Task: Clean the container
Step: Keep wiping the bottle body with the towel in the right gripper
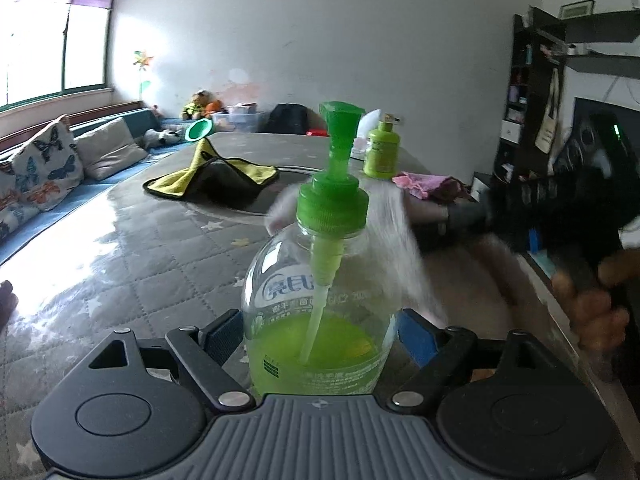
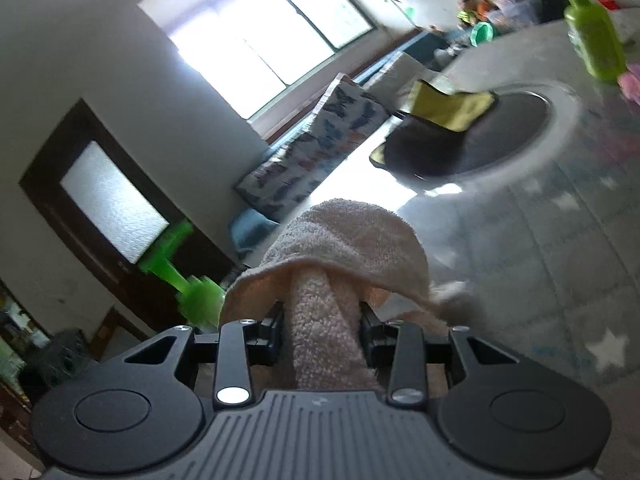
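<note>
A clear pump bottle (image 1: pixel 316 320) with a green cap and green liquid in its lower half stands upright between the fingers of my left gripper (image 1: pixel 320 336), which is shut on its body. My right gripper (image 2: pixel 322 328) is shut on a pale pink towel (image 2: pixel 340 248) that bunches over its fingertips. In the left wrist view that towel (image 1: pixel 404 236) shows as a blur against the bottle's right shoulder, with the right gripper (image 1: pixel 460 216) behind it. The bottle's green pump head (image 2: pixel 180 268) appears blurred at the left of the right wrist view.
A yellow and black cloth (image 1: pixel 212 178) lies over a dark round inset in the grey star-patterned table (image 1: pixel 120 248). A small green bottle (image 1: pixel 382 148) and a pink cloth (image 1: pixel 424 184) sit at the far right. A person's hand (image 1: pixel 592 300) is at the right edge.
</note>
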Available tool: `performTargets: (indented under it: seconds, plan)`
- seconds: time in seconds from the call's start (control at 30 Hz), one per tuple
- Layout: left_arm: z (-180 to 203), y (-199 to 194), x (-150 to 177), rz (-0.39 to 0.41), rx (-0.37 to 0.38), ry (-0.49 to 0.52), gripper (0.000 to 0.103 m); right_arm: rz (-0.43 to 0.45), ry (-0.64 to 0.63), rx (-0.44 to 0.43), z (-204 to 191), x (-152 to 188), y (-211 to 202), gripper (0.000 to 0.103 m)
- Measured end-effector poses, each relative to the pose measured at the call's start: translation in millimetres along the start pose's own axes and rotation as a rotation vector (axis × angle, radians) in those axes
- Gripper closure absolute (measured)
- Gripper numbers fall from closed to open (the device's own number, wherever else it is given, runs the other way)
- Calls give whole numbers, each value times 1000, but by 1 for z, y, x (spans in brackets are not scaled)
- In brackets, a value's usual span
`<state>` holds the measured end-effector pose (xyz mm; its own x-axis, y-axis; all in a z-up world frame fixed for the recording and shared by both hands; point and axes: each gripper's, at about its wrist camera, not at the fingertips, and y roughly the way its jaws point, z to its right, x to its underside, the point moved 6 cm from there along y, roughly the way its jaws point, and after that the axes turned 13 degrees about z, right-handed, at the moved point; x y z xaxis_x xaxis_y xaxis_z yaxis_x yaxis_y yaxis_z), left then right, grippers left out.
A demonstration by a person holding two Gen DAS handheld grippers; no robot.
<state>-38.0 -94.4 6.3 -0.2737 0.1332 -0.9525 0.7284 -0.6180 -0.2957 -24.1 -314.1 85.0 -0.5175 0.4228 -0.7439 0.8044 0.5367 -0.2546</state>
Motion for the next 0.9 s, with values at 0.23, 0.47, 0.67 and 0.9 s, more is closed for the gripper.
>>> performTargets:
  seconds: [0.23, 0.47, 0.67, 0.9]
  plan:
    - [-5, 0, 2, 11, 38, 0, 16, -3, -43, -52, -22, -16, 27, 67]
    - [-2, 4, 5, 26, 36, 27, 16, -44, 21, 36, 13, -1, 48, 66]
    - [-3, 5, 7, 33, 52, 55, 16, -78, -4, 90, 30, 20, 43, 66]
    - [1, 23, 9, 22, 47, 143, 16, -36, 0, 87, 23, 9, 33, 67]
